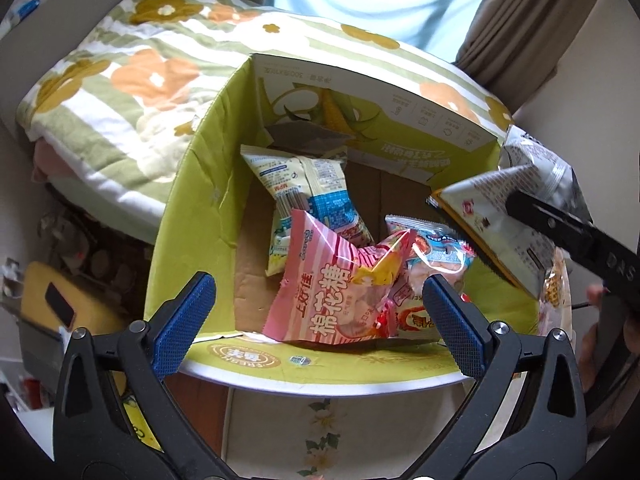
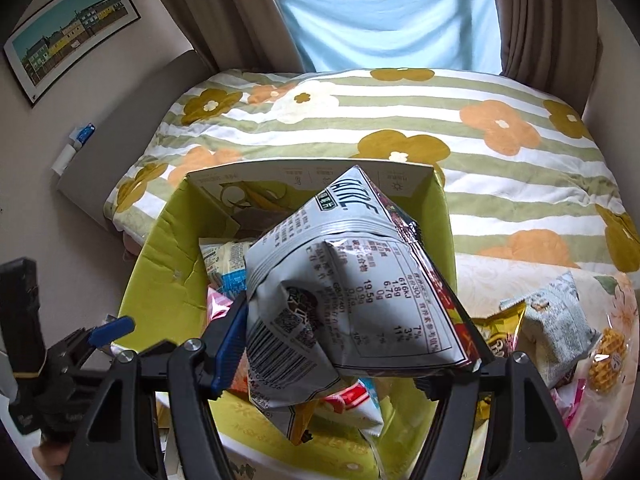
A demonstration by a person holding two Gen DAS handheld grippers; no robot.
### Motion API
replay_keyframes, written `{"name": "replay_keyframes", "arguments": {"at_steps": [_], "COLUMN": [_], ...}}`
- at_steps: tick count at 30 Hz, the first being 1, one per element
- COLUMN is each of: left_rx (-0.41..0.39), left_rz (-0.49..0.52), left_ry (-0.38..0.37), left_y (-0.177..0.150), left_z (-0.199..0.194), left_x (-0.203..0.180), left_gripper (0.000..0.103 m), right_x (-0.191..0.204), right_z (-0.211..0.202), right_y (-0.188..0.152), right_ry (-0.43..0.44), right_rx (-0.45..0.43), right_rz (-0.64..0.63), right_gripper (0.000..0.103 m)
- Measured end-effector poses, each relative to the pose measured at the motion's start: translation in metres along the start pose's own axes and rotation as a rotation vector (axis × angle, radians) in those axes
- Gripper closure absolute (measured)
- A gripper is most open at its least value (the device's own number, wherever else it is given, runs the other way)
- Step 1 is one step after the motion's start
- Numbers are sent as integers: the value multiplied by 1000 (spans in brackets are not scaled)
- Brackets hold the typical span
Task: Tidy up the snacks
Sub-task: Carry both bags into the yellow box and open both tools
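A green cardboard box [image 1: 192,208] stands open by the bed, and shows in the right wrist view [image 2: 168,256] too. Inside lie a pink marshmallow bag [image 1: 332,304], a yellow-and-blue snack bag [image 1: 308,192] and a clear packet with blue print [image 1: 436,252]. My left gripper [image 1: 316,312] is open and empty above the box's near edge. My right gripper [image 2: 352,344] is shut on a silver-grey snack bag [image 2: 352,292] and holds it over the box; the bag also shows in the left wrist view [image 1: 508,216] at the box's right rim.
A floral striped quilt [image 2: 440,120] covers the bed behind the box. More snack packets [image 2: 560,328] lie on a floral surface right of the box. Clutter and a yellow item [image 1: 48,304] sit left of it. Curtains [image 2: 540,12] hang behind.
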State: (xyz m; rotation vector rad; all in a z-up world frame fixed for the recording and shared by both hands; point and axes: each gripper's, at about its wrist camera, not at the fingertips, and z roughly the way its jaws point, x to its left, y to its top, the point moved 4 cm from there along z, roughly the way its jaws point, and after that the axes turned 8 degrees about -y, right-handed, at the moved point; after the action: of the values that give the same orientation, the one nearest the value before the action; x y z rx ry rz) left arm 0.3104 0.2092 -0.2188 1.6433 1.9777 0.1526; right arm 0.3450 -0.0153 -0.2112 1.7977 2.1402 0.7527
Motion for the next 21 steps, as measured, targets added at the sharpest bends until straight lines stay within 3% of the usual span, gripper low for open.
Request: {"name": "replay_keyframes", "arguments": {"at_steps": [2, 4, 9, 15, 21], "left_rx": [-2, -5, -4, 0, -29], "left_rz": [-14, -19, -12, 0, 14], "left_ry": [-8, -4, 6, 5, -15], "left_y": [-1, -3, -9, -14, -17], "left_z": [-2, -4, -6, -9, -22], "left_x": [1, 1, -2, -10, -19], "left_gripper": [1, 1, 1, 1, 1], "right_x": [1, 0, -1, 0, 1], "right_z": [7, 13, 6, 2, -14], "right_y": [6, 9, -1, -16, -22], "right_ry": [-34, -72, -38, -17, -18], "right_rx": [-4, -8, -40, 23, 7], "right_rz": [-9, -6, -20, -44, -44], "right_gripper": [28, 5, 5, 5, 5]}}
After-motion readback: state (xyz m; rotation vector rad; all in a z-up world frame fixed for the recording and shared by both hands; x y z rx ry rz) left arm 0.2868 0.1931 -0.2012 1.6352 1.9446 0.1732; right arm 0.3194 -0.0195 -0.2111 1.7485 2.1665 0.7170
